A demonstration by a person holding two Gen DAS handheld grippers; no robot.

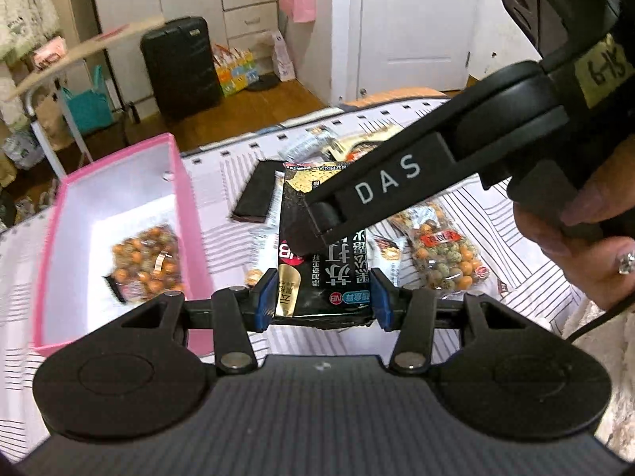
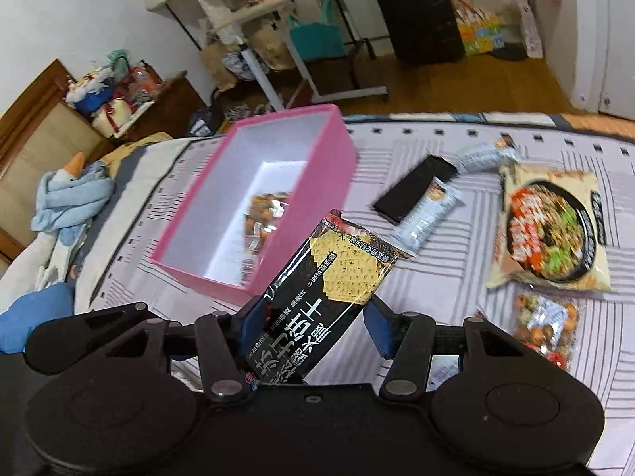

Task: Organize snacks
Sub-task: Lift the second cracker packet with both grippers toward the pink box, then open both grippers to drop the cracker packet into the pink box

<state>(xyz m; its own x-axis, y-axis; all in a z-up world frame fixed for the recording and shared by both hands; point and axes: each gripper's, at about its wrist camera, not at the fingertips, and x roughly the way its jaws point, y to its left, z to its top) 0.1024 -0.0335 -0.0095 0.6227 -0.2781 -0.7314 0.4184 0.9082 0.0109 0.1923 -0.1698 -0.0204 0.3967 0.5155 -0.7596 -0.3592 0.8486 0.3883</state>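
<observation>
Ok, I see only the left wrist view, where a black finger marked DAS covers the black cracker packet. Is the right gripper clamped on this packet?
Observer: Not fully, it seems. In the right wrist view the black cracker packet lies slanted between the right gripper pads. One pad touches it and the other seems to leave a thin gap.
Operator: What is the half-hidden bag behind that finger?
Observer: A cream noodle bag with a bowl picture, flat on the striped bedcover.
Operator: Is there anything beyond the pink cardboard box?
Observer: Yes, a plush goose in a light blue scarf lies past the pink cardboard box, away from the snacks.
</observation>
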